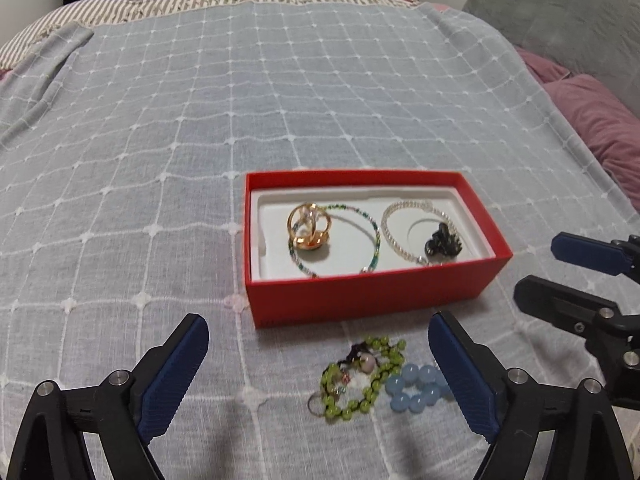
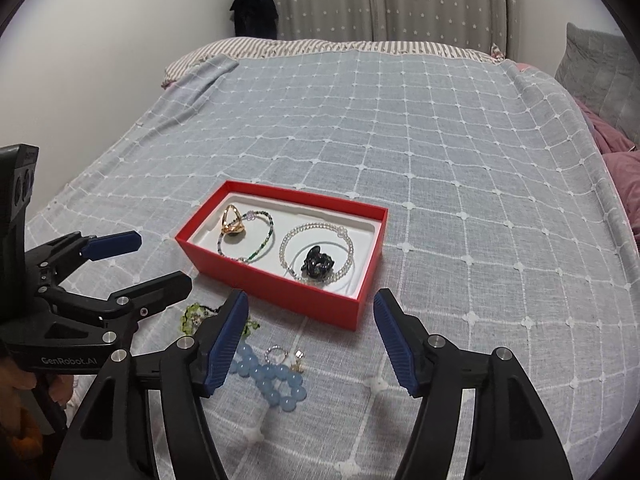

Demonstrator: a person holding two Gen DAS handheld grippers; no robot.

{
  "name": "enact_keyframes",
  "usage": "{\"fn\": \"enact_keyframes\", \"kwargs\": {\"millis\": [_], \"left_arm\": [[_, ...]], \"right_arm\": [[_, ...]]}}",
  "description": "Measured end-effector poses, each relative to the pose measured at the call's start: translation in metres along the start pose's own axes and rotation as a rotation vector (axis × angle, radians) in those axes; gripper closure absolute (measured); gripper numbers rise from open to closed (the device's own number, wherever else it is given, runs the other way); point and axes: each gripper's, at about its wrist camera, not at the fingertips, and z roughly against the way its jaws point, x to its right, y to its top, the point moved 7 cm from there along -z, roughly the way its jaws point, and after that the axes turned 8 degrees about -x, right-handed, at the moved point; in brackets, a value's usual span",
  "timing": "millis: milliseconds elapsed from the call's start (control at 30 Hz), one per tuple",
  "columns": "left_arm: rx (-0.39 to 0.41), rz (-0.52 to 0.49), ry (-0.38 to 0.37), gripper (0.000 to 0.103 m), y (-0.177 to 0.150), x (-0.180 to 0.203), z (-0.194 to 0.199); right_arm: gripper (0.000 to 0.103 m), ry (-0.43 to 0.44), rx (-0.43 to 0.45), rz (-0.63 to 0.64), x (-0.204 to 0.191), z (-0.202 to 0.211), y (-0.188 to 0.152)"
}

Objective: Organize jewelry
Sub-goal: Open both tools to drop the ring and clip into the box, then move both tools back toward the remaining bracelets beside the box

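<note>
A red box [image 1: 372, 292] with a white lining sits open on a bed covered by a grey blanket [image 1: 280, 100] stitched with a white grid. Inside the box, on its left side, a gold ring [image 1: 309, 227] stands within a green and white beaded bracelet [image 1: 360, 240]; on its right side, a pearl bracelet [image 1: 394, 236] circles a small black ornament [image 1: 443, 241]. On the blanket just in front of the box lie a green bead bracelet [image 1: 360, 376] and, touching it on the right, a pale blue bead bracelet [image 1: 418, 388]. In the right wrist view a small silver ring [image 2: 276, 354] and a tiny gold piece [image 2: 298, 360] rest beside the blue beads. The left gripper [image 1: 318, 376] hovers wide open above the loose bracelets, holding nothing. The right gripper [image 2: 310, 340] is likewise spread wide and empty, near the front of the box.
</note>
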Motion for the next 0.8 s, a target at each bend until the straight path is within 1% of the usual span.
{"fn": "enact_keyframes", "kwargs": {"millis": [167,467,633,800], "left_arm": [[-0.022,0.021,0.009,0.008,-0.011,-0.006,0.003],[-0.061,0.038,0.013,0.007,-0.034,-0.013,0.004],[-0.066,0.045,0.002,0.007,-0.045,-0.016,0.004],[-0.068,0.034,0.012,0.007,-0.058,-0.021,0.002]], "right_arm": [[0.030,-0.002,-0.021,-0.012,-0.001,0.005,-0.011],[0.029,0.007,-0.098,-0.016,-0.007,-0.004,-0.035],[0.027,0.026,-0.143,-0.030,-0.008,-0.011,-0.049],[0.026,0.005,-0.159,-0.007,-0.009,-0.015,-0.060]]}}
